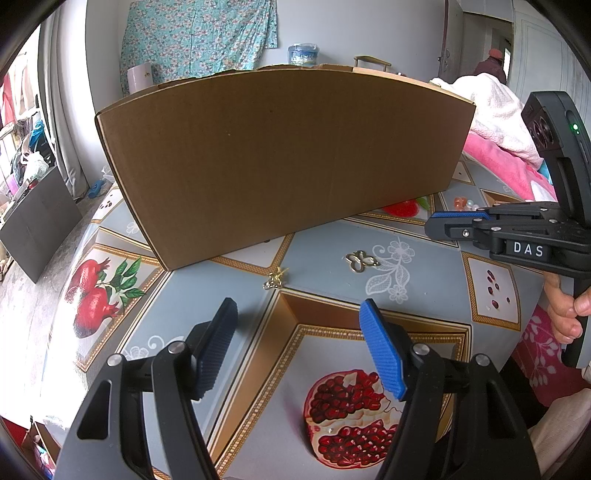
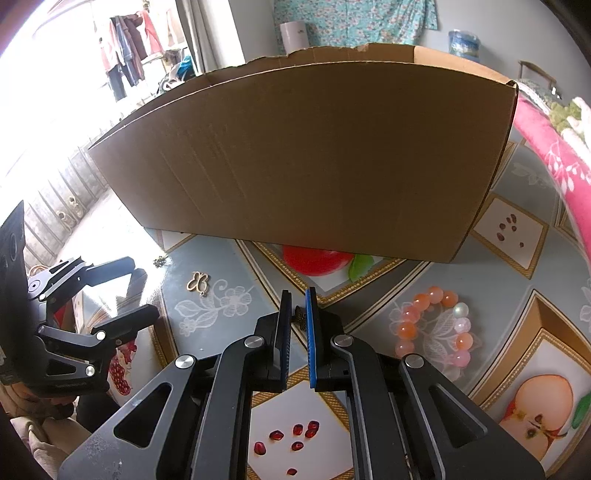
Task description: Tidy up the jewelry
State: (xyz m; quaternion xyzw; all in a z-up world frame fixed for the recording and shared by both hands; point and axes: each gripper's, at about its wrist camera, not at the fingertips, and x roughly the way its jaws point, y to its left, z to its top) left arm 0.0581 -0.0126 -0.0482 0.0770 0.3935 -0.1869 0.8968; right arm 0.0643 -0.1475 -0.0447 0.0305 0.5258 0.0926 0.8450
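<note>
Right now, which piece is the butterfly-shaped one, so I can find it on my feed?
Start at the big brown cardboard box on the fruit-print tablecloth. Just in front of its long wall lies the flat gold butterfly-shaped pendant, beside a white lace flower print. Unlike the orange-and-pink bead bracelet, it is openwork metal.

A lived-in home: pink bedding (image 1: 495, 147), hanging laundry (image 2: 129, 55), fruit-print tablecloth (image 1: 184, 314).

A floral cloth (image 1: 199, 35) hangs on the wall behind the fruit-patterned worktop (image 1: 207, 306); pink blankets (image 1: 502, 155) lie alongside.
</note>
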